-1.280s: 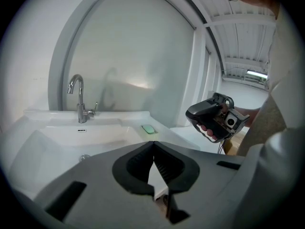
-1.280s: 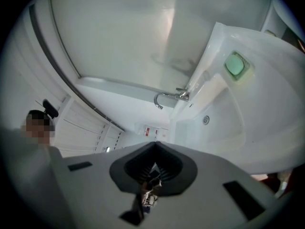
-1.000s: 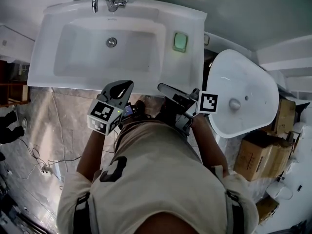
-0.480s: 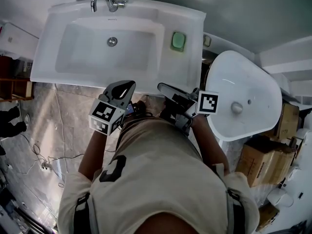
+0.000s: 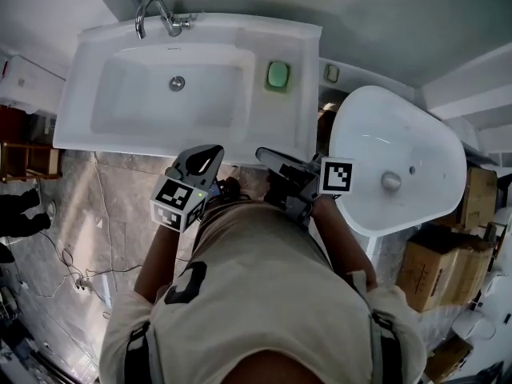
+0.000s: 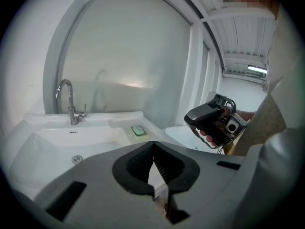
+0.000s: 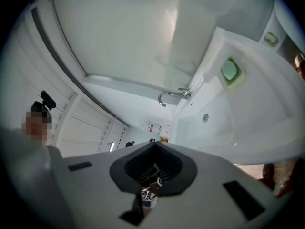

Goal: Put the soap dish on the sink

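We hold a hand-held gripper in each hand, low in front of our body, near the front edge of the white sink. Our left hand-held gripper is closed tight. Its two jaws meet at the tips, and nothing is between them. Our right hand-held gripper is closed tight too, and it holds nothing. The two are close together, side by side, and both point toward the sink. Their tips touch nothing.

The green soap dish sits on the flat rim of the sink, just to the right of the bowl. It is well apart from both of them. The faucet stands at the back left of the sink. Another white basin sits to the right of the sink, beside our right arm.
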{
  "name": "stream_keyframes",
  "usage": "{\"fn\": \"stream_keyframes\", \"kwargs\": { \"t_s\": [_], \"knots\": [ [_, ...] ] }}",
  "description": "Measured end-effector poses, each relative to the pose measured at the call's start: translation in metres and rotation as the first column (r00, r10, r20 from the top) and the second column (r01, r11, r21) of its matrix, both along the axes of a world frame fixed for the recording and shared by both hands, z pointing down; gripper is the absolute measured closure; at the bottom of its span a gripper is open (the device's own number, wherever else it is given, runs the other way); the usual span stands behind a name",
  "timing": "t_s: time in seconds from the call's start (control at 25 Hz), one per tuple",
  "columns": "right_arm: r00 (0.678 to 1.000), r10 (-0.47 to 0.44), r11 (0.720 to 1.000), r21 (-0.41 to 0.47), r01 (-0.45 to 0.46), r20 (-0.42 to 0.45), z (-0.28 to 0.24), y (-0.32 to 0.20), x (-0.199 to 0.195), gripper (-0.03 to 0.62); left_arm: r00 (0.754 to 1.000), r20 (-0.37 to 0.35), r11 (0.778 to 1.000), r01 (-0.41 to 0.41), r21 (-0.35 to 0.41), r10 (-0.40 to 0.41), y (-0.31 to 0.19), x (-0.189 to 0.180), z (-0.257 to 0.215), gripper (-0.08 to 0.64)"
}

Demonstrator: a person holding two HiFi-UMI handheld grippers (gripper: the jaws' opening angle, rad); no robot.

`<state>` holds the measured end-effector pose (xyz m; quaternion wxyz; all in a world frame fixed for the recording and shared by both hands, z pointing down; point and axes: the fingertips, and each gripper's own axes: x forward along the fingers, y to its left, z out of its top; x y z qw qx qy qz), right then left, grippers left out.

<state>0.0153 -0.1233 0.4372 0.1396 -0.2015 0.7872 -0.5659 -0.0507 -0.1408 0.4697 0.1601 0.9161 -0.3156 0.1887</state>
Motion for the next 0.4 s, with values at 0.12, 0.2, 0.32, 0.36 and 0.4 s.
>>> {"fn": "stream_keyframes", "kwargs": {
  "t_s": [0.12,0.2,0.32,0.36,0.4],
  "knots": [
    [1.000,0.010,1.000,-0.005,-0.010,0.002,0.0015,0.0015,0.0048,0.581,1.000,0.007,1.000,-0.013,0.005,0.013,-0.0004,0.0062,-0.0001,0.540],
    [1.000,0.016,1.000,-0.007,-0.016,0.000,0.0022,0.0029,0.0065,0.581,1.000,0.015,1.000,-0.022,0.004,0.022,0.0006,0.0080,0.0013,0.540],
    [1.000,0.022,1.000,-0.010,-0.022,-0.006,0.0039,0.0039,0.0071,0.581,0.998,0.037,0.999,-0.043,-0.007,0.043,0.0030,0.0064,0.0051,0.540],
    [1.000,0.025,1.000,-0.013,-0.025,-0.009,0.0048,0.0040,0.0070,0.581,0.998,0.035,0.999,-0.045,-0.009,0.045,0.0031,0.0061,0.0054,0.540],
    [1.000,0.027,0.999,-0.017,-0.027,-0.011,0.0058,0.0041,0.0068,0.581,0.998,0.032,0.999,-0.045,-0.011,0.045,0.0030,0.0061,0.0054,0.540]
  ]
}}
